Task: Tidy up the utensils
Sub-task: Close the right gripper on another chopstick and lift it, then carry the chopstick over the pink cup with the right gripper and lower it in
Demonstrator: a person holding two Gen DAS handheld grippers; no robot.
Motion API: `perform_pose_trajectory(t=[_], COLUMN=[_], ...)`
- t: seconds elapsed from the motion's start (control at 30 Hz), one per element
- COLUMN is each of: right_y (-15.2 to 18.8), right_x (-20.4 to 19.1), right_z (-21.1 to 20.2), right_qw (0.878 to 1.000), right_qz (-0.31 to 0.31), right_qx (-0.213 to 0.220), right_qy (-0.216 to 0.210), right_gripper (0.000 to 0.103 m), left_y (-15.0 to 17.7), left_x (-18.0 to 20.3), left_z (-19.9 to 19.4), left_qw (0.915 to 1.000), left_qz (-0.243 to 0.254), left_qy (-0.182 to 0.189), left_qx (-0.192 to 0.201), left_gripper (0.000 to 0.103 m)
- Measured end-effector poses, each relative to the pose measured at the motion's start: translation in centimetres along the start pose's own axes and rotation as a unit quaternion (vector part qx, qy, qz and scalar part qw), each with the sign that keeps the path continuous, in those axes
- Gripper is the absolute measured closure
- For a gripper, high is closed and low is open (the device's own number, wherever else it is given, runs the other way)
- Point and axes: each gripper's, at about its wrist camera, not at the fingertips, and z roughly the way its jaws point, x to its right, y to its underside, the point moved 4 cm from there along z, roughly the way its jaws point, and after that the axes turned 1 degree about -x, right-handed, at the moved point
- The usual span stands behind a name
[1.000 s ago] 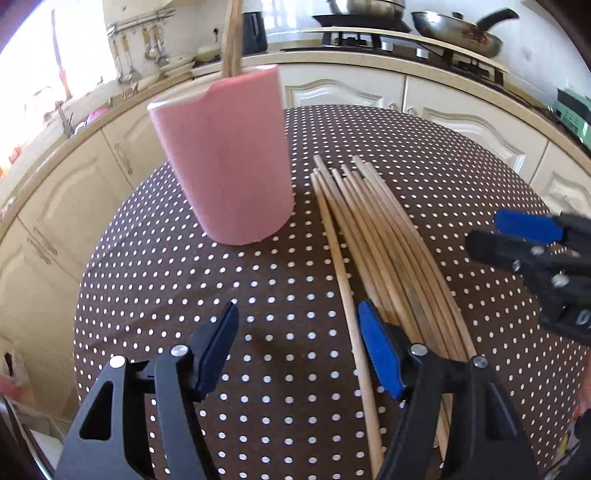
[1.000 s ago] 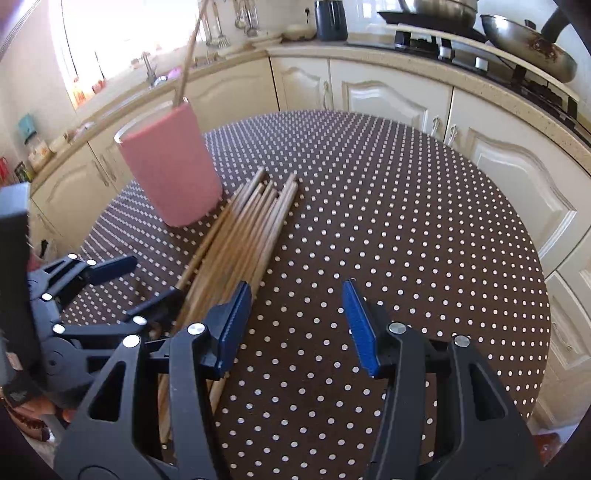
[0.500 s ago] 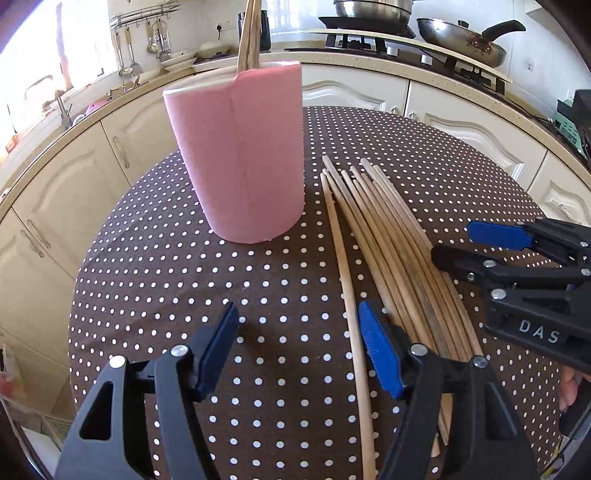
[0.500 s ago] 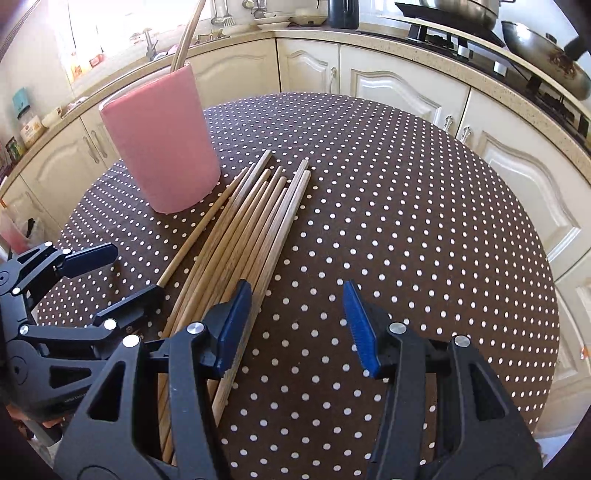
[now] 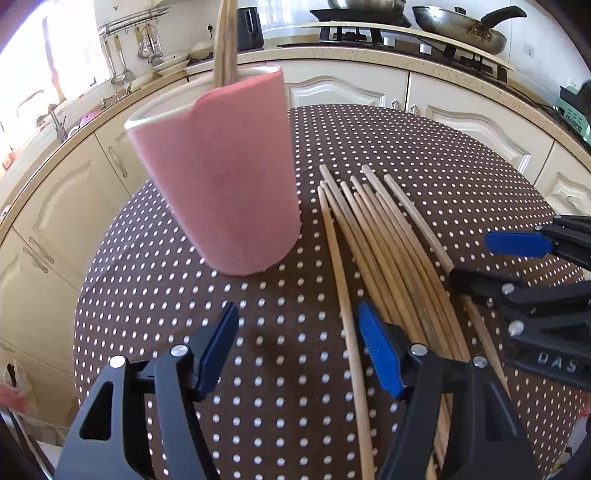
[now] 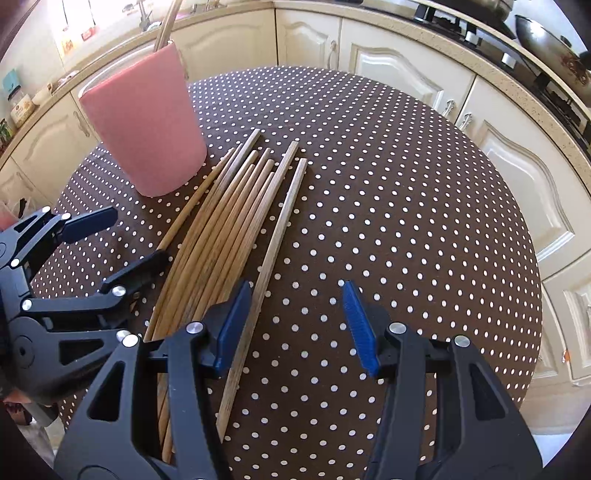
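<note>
**Wooden chopsticks loose on worktop, both jaws released**

Wooden chopsticks (image 5: 373, 236) lie fanned on the dotted worktop (image 6: 388, 206), just beside the pink holder (image 5: 221, 184). Left gripper (image 5: 297, 347) jaws released, over bare cloth, bundle under its right finger. Right gripper (image 6: 295, 325) jaws released, empty, bundle under its left finger. Only the left view shows sticks standing in the holder and the wok (image 5: 458, 27) beyond.

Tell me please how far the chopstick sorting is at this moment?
Done: a few chopsticks already stand in the pink cup. In hand: nothing; the left gripper and the right gripper are both open and empty above the dotted tablecloth. Left: the row of loose chopsticks lying beside the cup, which is most of the job.
</note>
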Motion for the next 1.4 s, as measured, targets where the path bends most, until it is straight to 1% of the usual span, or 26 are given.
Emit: perform_pose_trajectory(t=[0.07, 0.13, 0.17, 0.2, 0.23, 0.33, 0.4, 0.47, 0.53, 0.57, 0.67, 0.8, 0.9, 1.07, 1.13, 1.2, 1.3, 1.33, 1.4], right_y=[-0.8, -1.7, -2.1, -2.5, -2.9, -4.1, -4.8, -5.3, -5.6, -5.8, -5.7, -4.6, -3.5, -2.7, -2.8, -2.8, -3.0, -3.3, -3.9], right_x=[0.0, 0.0, 0.1, 0.2, 0.3, 0.7, 1.1, 1.7, 2.5, 3.0, 4.2, 5.3, 5.5, 6.4, 6.6, 6.5, 6.7, 6.4, 6.1], right_z=[0.7, 1.3, 1.5, 1.8, 2.1, 2.8, 3.3, 3.6, 3.7, 3.8, 3.7, 3.2, 2.3, -0.2, -1.6, -3.0, -5.8, -6.7, -8.6], right_qw=[1.0, 0.999, 0.998, 0.998, 0.997, 0.994, 0.993, 0.993, 0.993, 0.993, 0.994, 0.995, 0.995, 0.992, 0.991, 0.99, 0.986, 0.985, 0.979], right_qz=[-0.007, -0.012, -0.013, -0.016, -0.017, -0.023, -0.023, -0.016, -0.008, -0.003, 0.018, 0.04, 0.05, 0.07, 0.069, 0.07, 0.066, 0.065, 0.066], right_qx=[-0.021, -0.043, -0.054, -0.067, -0.077, -0.104, -0.114, -0.119, -0.118, -0.115, -0.099, -0.073, -0.047, -0.006, 0.017, 0.038, 0.08, 0.092, 0.127], right_qy=[0.004, 0.0, 0.0, -0.002, -0.004, -0.004, -0.001, -0.006, -0.011, -0.017, -0.037, -0.056, -0.07, -0.101, -0.109, -0.116, -0.128, -0.134, -0.142], right_gripper=[0.059, 0.062, 0.066, 0.068, 0.069, 0.075, 0.087, 0.09, 0.096, 0.096, 0.096, 0.096, 0.096, 0.096, 0.096, 0.096, 0.096, 0.096, 0.096], left_y=[-0.7, -1.2, -1.5, -1.8, -2.1, -2.6, -2.8, -2.9, -2.8, -2.8, -2.5, -1.2, -0.6, -0.5, -0.7, -0.9, -1.1, -1.3, -1.7], left_x=[0.3, 0.4, 0.4, 0.5, 0.5, 0.9, 1.2, 1.7, 2.0, 2.1, 2.4, 2.1, 2.2, 2.4, 2.4, 2.3, 1.8, 1.5, 1.0], left_z=[0.3, 0.6, 0.7, 0.8, 0.9, 1.0, 0.9, 1.0, 0.9, 0.8, 0.8, 0.0, -1.5, -5.2, -6.9, -8.2, -10.6, -11.6, -12.9], left_qw=[1.0, 0.9997, 0.9995, 0.9989, 0.9985, 0.9983, 0.9981, 0.9982, 0.9981, 0.9981, 0.9983, 0.9973, 0.9961, 0.9917, 0.9886, 0.986, 0.9797, 0.9761, 0.9707], left_qz=[0.002, 0.001, -0.001, -0.007, -0.011, -0.01, -0.007, -0.003, -0.001, -0.001, -0.005, -0.017, -0.021, -0.019, -0.023, -0.027, -0.038, -0.045, -0.052], left_qy=[0.004, 0.007, 0.015, 0.03, 0.036, 0.037, 0.041, 0.041, 0.043, 0.042, 0.044, 0.067, 0.085, 0.113, 0.125, 0.129, 0.137, 0.14, 0.144], left_qx=[-0.008, -0.022, -0.028, -0.035, -0.039, -0.043, -0.045, -0.043, -0.044, -0.044, -0.038, -0.023, 0.001, 0.059, 0.082, 0.102, 0.141, 0.16, 0.186], left_gripper=[0.037, 0.038, 0.044, 0.048, 0.052, 0.059, 0.066, 0.083, 0.094, 0.096, 0.097, 0.098, 0.098, 0.098, 0.098, 0.098, 0.098, 0.098, 0.098])
